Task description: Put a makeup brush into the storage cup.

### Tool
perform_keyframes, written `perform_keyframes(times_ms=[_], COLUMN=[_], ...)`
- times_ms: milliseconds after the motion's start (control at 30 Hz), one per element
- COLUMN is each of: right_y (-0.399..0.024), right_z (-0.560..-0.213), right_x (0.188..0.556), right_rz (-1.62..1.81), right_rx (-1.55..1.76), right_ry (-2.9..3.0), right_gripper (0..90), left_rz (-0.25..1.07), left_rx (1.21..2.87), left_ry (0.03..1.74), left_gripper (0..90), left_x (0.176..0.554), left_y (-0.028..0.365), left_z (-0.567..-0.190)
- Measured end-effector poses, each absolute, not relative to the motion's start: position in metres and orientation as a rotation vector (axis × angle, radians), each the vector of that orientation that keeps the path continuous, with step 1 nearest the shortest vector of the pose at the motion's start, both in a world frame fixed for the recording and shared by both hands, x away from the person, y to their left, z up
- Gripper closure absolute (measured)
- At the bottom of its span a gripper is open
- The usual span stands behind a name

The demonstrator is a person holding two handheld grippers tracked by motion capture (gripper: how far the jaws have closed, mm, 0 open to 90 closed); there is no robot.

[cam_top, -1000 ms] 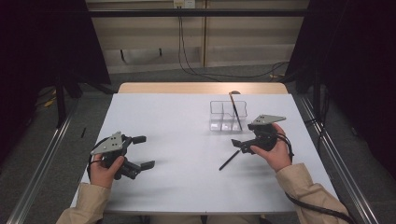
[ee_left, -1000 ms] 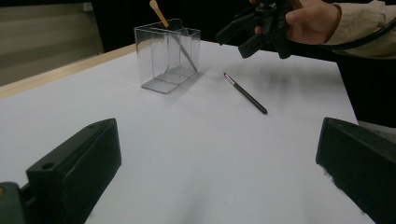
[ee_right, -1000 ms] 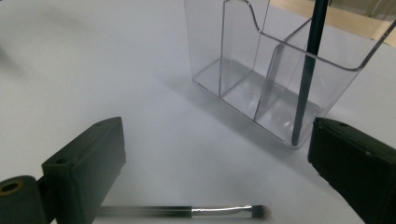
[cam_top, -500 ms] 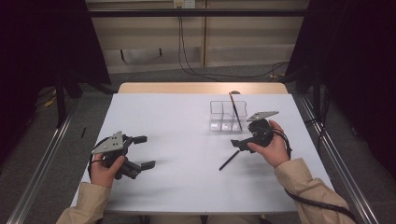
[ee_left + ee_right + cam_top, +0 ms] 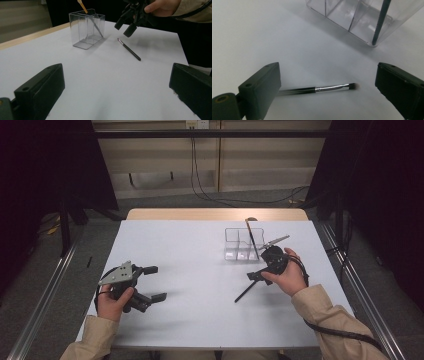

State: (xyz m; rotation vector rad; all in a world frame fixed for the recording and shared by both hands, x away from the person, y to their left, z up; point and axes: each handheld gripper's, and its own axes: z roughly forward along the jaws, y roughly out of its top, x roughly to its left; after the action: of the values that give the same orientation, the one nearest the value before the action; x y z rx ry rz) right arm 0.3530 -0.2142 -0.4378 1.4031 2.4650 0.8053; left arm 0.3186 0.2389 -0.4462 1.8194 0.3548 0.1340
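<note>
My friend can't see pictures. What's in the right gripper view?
The right gripper hangs open over a thin black brush lying flat on the white table. Beyond it stands a clear plastic organizer with a dark stick leaning inside.

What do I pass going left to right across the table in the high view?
Left gripper, open, in the person's left hand → bare white tabletop → clear divided organizer with a brush standing in it → right gripper, open, over the thin black brush lying on the table.
</note>
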Motion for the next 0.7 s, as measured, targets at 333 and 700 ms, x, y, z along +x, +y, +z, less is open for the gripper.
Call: perform_keyframes(times_ms=[333, 700], right_y=[-0.208, -0.211], right_z=[-0.446, -0.452], right_x=[0.356, 0.355], right_rz=[0.694, 0.671], right_rx=[1.502, 1.553], right_ry=[2.498, 2.51], right_gripper=[7.4, 8.2], left_rz=[0.126, 0.122], left_rx=[1.816, 1.824], left_ry=[0.355, 0.353], left_gripper=[0.1, 0.1], left_x=[0.319, 0.32], left_y=[0.239, 0.238], left_z=[-0.447, -0.449])
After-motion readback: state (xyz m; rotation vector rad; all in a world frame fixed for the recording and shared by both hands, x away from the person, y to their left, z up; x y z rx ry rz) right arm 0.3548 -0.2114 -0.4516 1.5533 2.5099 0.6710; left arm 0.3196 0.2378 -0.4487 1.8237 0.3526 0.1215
